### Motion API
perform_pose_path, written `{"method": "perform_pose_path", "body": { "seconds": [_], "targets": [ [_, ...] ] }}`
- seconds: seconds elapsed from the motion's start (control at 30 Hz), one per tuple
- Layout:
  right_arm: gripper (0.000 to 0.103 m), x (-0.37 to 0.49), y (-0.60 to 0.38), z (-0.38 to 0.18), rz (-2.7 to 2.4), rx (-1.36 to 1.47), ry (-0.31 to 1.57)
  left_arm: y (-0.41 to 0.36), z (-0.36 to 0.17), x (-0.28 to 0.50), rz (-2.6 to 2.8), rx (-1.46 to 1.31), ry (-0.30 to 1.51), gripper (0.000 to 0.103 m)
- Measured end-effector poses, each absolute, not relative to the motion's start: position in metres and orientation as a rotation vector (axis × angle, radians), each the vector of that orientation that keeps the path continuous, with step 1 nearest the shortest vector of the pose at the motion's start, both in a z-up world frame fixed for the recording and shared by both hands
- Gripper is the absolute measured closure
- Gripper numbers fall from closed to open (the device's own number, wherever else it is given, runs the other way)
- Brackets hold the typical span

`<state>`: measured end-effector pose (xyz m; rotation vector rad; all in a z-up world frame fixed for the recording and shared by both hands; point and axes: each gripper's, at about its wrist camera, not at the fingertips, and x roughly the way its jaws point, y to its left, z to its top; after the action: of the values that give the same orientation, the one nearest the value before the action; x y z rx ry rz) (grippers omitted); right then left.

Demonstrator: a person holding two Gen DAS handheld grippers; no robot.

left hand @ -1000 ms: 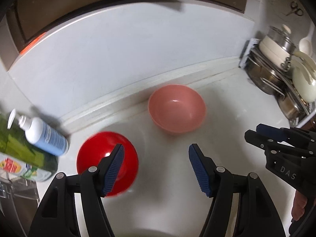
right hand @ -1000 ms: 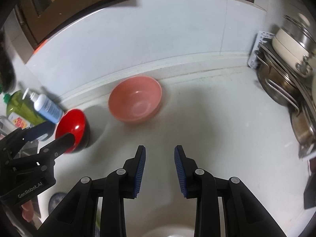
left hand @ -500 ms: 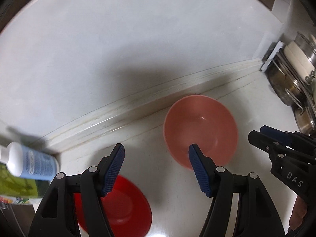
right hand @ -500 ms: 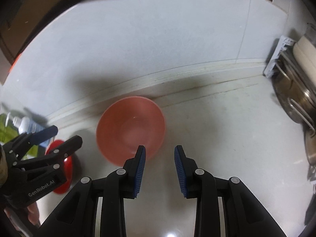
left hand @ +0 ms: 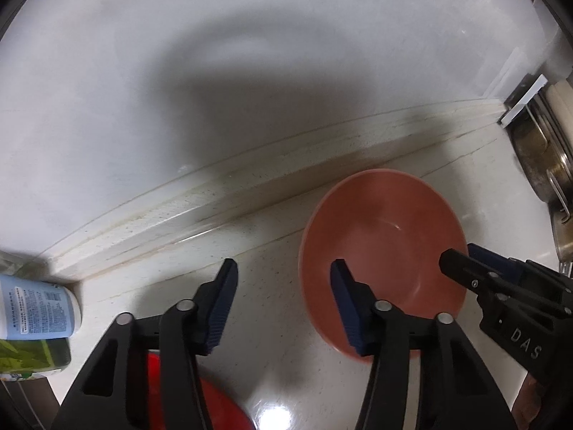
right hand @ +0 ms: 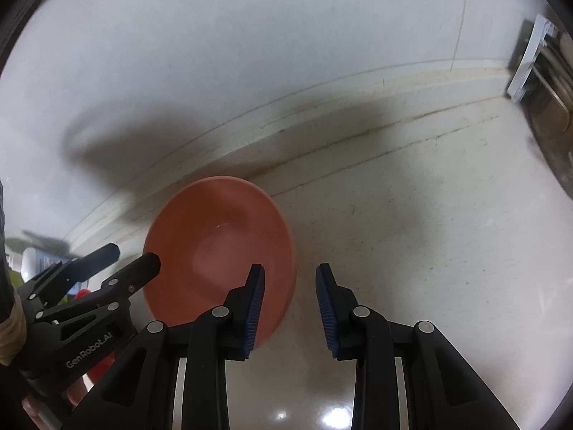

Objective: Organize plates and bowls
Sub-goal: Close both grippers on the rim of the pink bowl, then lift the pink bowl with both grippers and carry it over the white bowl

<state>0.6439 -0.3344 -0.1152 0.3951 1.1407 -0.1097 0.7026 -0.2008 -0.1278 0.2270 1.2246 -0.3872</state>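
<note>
Pink bowl (left hand: 383, 251): taken as the landmark; set upright on the pale countertop (left hand: 272, 369), close to the raised ledge at the foot of the white wall (left hand: 250, 53). A second ago it was seen small and well ahead of both cameras; it is now large in both views, since both grippers have been brought down and in toward it.

Left gripper (left hand: 283, 308): held over the near-left rim of the pink bowl. One blue pad is seen inside the rim line, the other outside over bare counter. Its jaws are closing, narrower than a second ago, but nothing is pressed between the pads yet; contact with the rim cannot be confirmed.

Right gripper (right hand: 290, 313): held at the near-right rim of the pink bowl, jaws part-way apart and unchanged in width, one pad over the bowl, one over the counter. Nothing is gripped.

Red bowl (left hand: 200, 408): left of and nearer than the pink bowl, now mostly hidden beneath the left gripper; previously in full view.

Pump bottle (left hand: 35, 308): far left of the pink bowl, against the ledge.

Steel pots (left hand: 540, 165): on a rack to the right of the pink bowl.

Judgement: the pink bowl is being targeted from both sides; a rim grasp appears imminent, and no stacking has yet been done.
</note>
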Motion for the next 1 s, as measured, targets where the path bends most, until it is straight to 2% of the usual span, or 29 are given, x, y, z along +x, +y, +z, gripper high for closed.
{"method": "perform_pose_path", "body": {
  "seconds": [0.13, 0.3, 0.37, 0.7, 1.0],
  "targets": [
    [0.08, 0.65, -0.331, -0.12, -0.095, 0.396, 1.16, -0.206, -0.134, 0.71, -0.389, 0.186, 1.26, 0.076],
    [0.089, 0.653, -0.33, -0.123, -0.108, 0.388, 1.168, -0.204, -0.14, 0.712, -0.398, 0.179, 1.28, 0.093],
    [0.092, 0.654, -0.329, -0.123, -0.101, 0.392, 1.171, -0.204, -0.14, 0.71, -0.394, 0.184, 1.274, 0.093],
    [0.092, 0.649, -0.32, -0.115, -0.109, 0.371, 1.164, -0.201, -0.12, 0.698, -0.392, 0.157, 1.241, 0.093],
    [0.092, 0.623, -0.316, -0.084, -0.118, 0.347, 1.117, -0.186, -0.082, 0.66, -0.427, 0.129, 1.195, 0.093]
  ]
}}
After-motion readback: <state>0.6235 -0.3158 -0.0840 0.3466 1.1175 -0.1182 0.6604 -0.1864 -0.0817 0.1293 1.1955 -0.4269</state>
